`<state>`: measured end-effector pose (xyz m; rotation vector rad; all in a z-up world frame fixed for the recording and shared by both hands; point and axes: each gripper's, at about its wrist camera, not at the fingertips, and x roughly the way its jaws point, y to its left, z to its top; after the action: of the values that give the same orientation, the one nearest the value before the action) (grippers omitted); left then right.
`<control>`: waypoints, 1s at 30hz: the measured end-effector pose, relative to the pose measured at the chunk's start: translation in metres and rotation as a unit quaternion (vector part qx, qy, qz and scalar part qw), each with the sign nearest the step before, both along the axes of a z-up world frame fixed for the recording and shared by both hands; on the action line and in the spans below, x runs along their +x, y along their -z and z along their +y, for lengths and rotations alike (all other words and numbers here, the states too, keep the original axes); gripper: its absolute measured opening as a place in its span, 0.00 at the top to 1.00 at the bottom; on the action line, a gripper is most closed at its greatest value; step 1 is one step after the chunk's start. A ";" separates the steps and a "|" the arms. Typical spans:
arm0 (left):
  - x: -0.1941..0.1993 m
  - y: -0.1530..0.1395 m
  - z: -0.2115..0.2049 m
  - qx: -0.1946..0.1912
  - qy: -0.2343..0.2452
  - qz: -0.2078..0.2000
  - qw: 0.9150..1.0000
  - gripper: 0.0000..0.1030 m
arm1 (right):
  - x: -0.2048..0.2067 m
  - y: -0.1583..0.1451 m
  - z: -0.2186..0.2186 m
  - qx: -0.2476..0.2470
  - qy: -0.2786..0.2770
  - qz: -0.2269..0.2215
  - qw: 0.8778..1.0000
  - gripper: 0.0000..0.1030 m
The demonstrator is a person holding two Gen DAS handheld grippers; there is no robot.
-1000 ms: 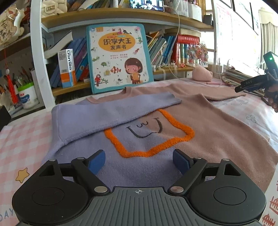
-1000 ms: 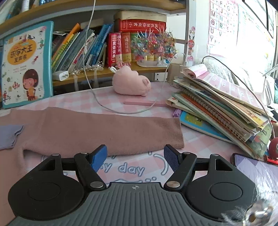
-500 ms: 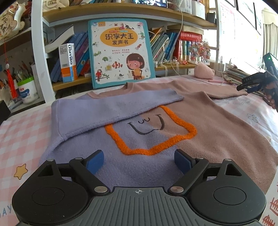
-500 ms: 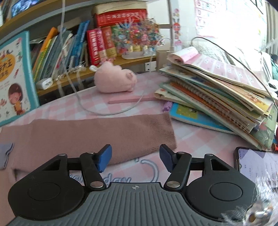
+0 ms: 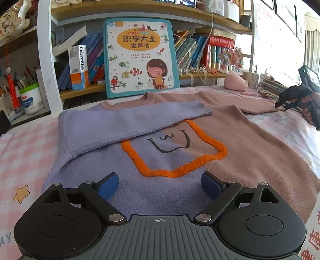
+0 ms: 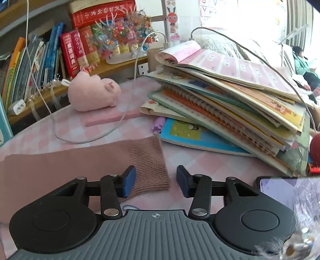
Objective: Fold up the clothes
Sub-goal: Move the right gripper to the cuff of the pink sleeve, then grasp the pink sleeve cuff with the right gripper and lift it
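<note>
Closing right tool (image 6: pixel 153 181) | pink cuff (image 6: pixel 148 160) between pads (untouched)

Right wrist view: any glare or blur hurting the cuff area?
Right wrist: window at top right blown out; pink cuff sharp and evenly lit; smear at the lower right corner. Left wrist: right edge overexposed, sweater clear, fisheye bends the shelves.

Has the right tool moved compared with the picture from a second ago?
Yes. The right tool has come forward to the ribbed cuff of the dusty-pink knitted sleeve, which lies between its closing jaws, nearer the stack of books.
</note>
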<state>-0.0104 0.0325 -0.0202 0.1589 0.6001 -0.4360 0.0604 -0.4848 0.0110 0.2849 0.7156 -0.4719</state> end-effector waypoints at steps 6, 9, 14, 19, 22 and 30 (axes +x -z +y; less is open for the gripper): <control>0.000 0.000 -0.001 0.003 0.000 0.001 1.000 0.10 | 0.001 0.001 0.006 0.017 -0.024 -0.011 1.000 0.90; 0.000 0.000 -0.001 0.003 0.000 0.001 1.000 0.10 | 0.001 -0.004 0.012 0.028 -0.029 -0.020 0.999 0.91; 0.000 0.001 -0.001 0.004 0.000 0.002 1.000 0.10 | -0.001 -0.040 0.046 0.055 -0.091 -0.080 0.991 0.91; 0.000 0.001 -0.001 0.005 0.000 0.002 1.000 0.10 | 0.007 -0.088 0.113 0.085 -0.206 -0.142 0.965 0.91; 0.000 0.001 -0.002 0.006 -0.001 0.002 1.000 0.10 | 0.016 -0.112 0.162 0.098 -0.278 -0.168 0.941 0.91; 0.000 0.001 -0.003 0.009 -0.002 0.001 1.000 0.10 | 0.045 -0.143 0.285 0.139 -0.431 -0.192 0.871 0.91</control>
<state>-0.0100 0.0299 -0.0208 0.1736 0.6064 -0.4273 0.1052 -0.2002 0.1538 0.2865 0.4497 0.5399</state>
